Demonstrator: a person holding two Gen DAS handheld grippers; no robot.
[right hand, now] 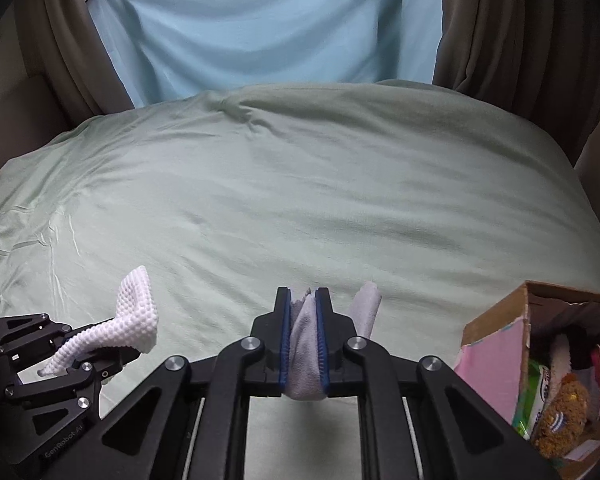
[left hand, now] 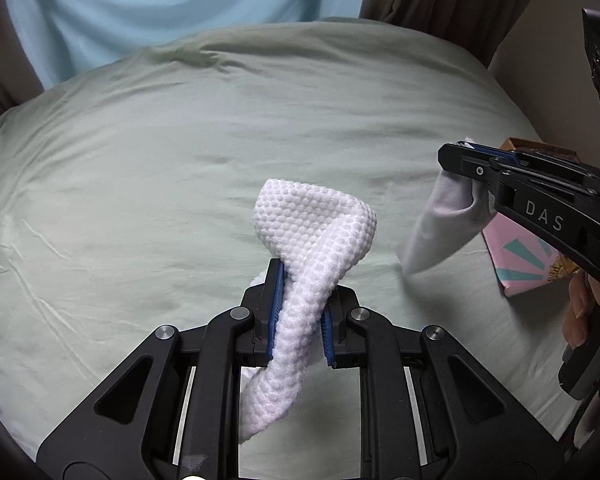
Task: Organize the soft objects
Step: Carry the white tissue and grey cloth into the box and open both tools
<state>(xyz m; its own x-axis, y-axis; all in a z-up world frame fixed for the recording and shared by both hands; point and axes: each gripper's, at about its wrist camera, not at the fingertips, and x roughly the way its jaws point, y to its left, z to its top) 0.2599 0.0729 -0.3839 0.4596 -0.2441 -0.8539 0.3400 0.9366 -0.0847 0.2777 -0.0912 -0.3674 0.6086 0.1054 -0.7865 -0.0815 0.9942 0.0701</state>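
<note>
Black linkage bars fill the bottom of the left wrist view, and between their blue pads the left hand-held gripper (left hand: pixel 300 316) is clenched on a white waffle-textured cloth (left hand: pixel 312 248). That cloth twists through the jaws, loops up above them at the centre of the frame, and hangs down below them as well. Behind it spreads the pale green bedcover (left hand: pixel 160 160), wrinkled at the left.

At the right edge of this view the right hand-held gripper (left hand: pixel 456 152) grasps a smooth grey cloth (left hand: pixel 440 224), which droops toward the bedcover. Just behind it a pink box (left hand: pixel 516 256) with teal rays sits at the bed's edge.

From the right wrist view, the grey cloth (right hand: pixel 305 344) is bunched between the blue pads at bottom centre, with one corner sticking up to the right of the jaws. The box stands open at the lower right of the frame, holding packets and other soft things too jumbled to name. At the lower left the white waffle cloth rises from the other gripper. A light blue curtain (right hand: pixel 268 20) hangs at the top, flanked by brown drapes (right hand: pixel 520 32).
</note>
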